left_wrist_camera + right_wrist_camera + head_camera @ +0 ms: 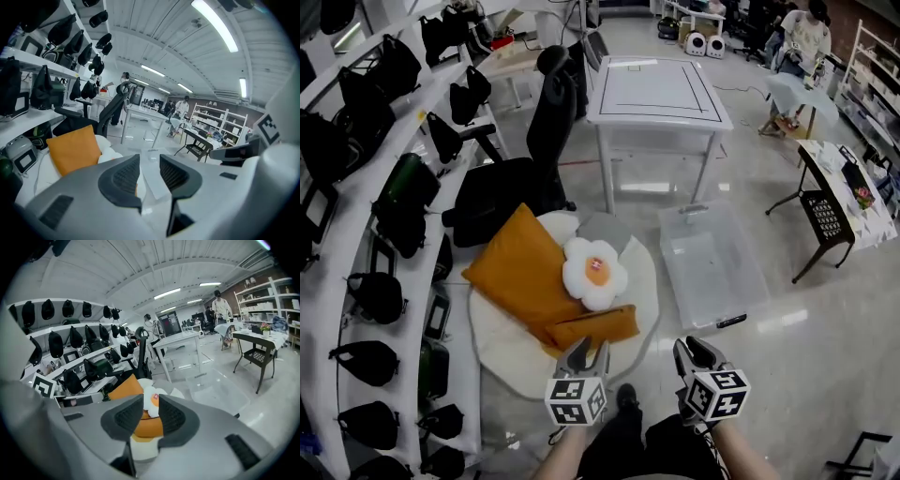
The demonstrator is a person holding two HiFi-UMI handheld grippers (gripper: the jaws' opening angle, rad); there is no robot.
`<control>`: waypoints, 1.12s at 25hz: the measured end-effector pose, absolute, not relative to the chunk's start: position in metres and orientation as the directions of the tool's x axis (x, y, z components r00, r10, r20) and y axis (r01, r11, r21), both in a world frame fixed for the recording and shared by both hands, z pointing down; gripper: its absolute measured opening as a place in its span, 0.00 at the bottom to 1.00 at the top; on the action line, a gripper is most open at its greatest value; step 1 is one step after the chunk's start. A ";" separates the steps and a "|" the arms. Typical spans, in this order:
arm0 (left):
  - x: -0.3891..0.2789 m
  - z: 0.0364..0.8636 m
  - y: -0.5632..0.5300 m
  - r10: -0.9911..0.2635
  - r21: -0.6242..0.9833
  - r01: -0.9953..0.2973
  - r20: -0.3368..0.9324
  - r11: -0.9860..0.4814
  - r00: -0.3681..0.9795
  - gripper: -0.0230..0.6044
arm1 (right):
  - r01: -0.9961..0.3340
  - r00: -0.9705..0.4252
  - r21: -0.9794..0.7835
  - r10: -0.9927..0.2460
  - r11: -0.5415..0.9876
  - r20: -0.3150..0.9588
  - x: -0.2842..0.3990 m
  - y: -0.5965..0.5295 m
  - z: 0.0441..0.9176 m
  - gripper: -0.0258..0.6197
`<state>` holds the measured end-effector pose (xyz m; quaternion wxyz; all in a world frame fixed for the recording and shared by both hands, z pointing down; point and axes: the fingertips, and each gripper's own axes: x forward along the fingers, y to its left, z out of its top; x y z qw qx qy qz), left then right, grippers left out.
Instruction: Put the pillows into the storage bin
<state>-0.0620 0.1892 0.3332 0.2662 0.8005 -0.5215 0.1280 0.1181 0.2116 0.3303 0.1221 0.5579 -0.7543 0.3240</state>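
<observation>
Orange rectangular fabric pillow (592, 326) lies crosswise at the near edge of the round white mat (502, 342), seemingly just ahead of the left tool (587, 349); it and the right tool (692, 349) stand spread, empty.

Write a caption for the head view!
Left gripper and right gripper, open, hover near orange pillows, a flower pillow and the storage bin.

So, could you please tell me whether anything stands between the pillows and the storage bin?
Nothing visible does: only bare floor lies between the flower pillow, the orange pillows and the clear storage bin.
</observation>
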 end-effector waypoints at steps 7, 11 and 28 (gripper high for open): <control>-0.086 0.351 0.162 -0.776 0.327 -0.915 0.504 -0.236 0.380 0.24 | -0.913 -0.366 -0.373 -0.734 0.164 0.572 0.100 0.179 0.342 0.19; -0.091 0.359 0.152 -0.778 0.318 -0.928 0.526 -0.196 0.344 0.23 | -0.906 -0.389 -0.383 -0.707 0.178 0.591 0.097 0.162 0.355 0.19; -0.096 0.423 0.126 -0.744 0.291 -0.954 0.654 0.077 0.139 0.16 | -0.819 -0.571 -0.421 -0.472 0.391 0.672 0.072 0.065 0.446 0.18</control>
